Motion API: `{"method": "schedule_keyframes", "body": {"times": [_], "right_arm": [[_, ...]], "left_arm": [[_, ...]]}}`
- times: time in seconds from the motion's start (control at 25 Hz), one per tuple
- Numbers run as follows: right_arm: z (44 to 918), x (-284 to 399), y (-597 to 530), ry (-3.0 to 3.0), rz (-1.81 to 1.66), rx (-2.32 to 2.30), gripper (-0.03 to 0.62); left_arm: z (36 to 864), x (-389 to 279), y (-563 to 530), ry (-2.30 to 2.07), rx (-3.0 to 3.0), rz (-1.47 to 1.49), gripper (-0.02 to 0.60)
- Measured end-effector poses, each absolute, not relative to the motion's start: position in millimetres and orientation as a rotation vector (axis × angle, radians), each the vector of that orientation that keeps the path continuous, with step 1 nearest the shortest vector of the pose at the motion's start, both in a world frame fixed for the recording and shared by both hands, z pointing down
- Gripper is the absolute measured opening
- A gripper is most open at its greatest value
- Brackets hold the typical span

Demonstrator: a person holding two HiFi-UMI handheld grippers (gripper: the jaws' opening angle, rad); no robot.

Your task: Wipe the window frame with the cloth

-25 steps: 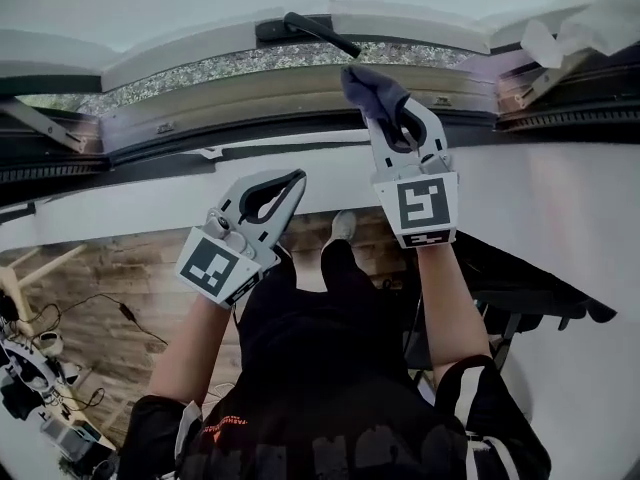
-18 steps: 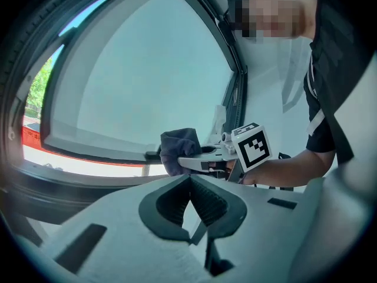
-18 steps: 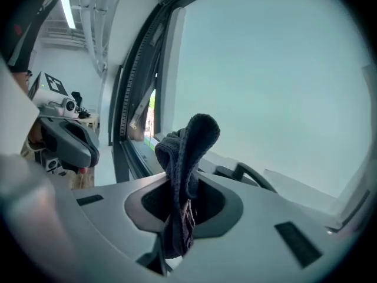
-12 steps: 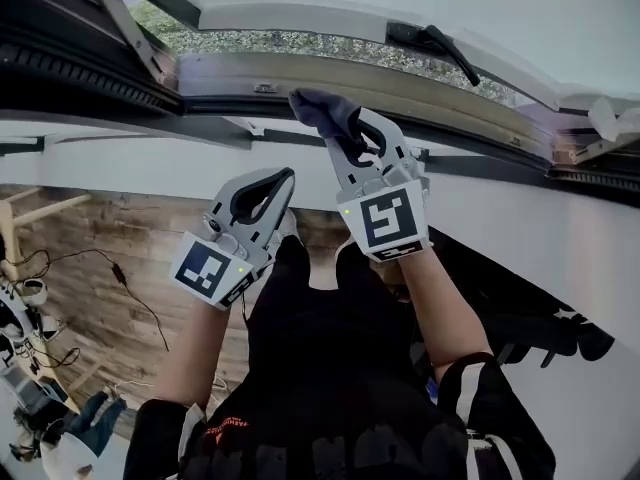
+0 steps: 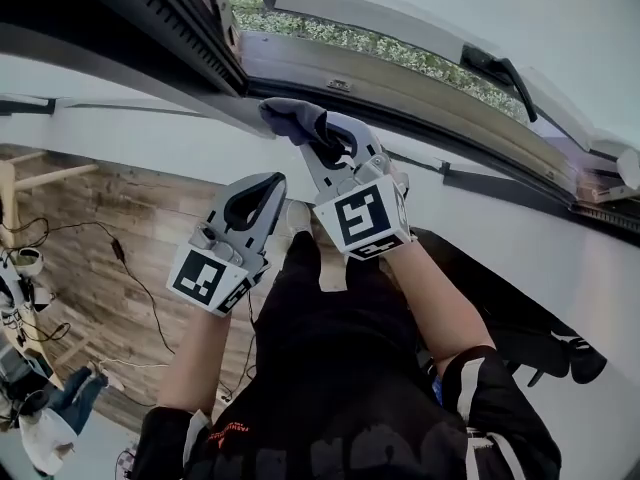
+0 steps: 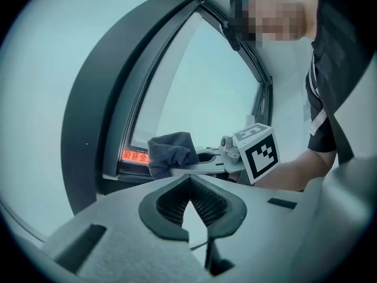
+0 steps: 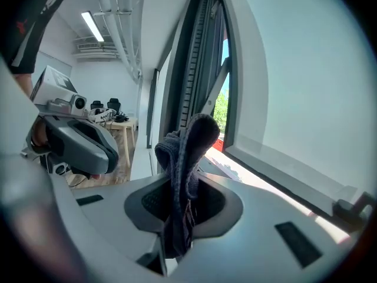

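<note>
**Ana:** Right gripper [image 5: 318, 140], what has it got?

**Ben:** Its jaws are clamped on the cloth [image 5: 290, 118], a dark grey bunch. In the right gripper view the fabric [image 7: 187, 149] runs down between the pads and bulges out above them.

**Ana:** And where is the cloth just now?

**Ben:** Held up at the lower rail of the window frame [image 5: 420, 103], close to the corner where the dark upright comes down. From the left gripper view it hangs in front of that rail, just beside a red sticker [image 6: 134, 155]. Whether it actually presses on the frame, I cannot tell.

**Ana:** The left gripper [image 5: 268, 186]?

**Ben:** Lower, near the other one but apart from it. Its jaws meet at the tips with nothing between them (its own view shows only a small gap behind the pads).

**Ana:** Anything else around?

**Ben:** The sash stands open, with greenery [image 5: 350, 36] showing through the gap, and a black handle [image 5: 500, 68] sits on it further right. Below the frame runs a white wall [image 5: 150, 133], and a wooden floor [image 5: 120, 228] lies to the left of the person's dark clothes
</note>
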State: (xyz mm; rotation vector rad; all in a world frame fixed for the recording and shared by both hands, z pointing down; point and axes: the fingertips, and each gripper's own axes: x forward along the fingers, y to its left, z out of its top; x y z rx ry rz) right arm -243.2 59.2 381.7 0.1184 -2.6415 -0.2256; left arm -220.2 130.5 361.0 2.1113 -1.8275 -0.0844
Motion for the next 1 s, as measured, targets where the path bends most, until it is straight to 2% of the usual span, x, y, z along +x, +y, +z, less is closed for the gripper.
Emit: {"method": "schedule_keyframes", "body": {"times": [0.52,1.0], "right_arm": [[432,-314,84,-2.563,-0.140,0.066,0.061],[441,-308,74,-2.525,-0.143,0.138,0.061]], "left_arm": [[381,-273,162,-1.880,2.024,-0.093,0.020],[385,-271,152,-1.845,2.044,-0.089,0.020]]}}
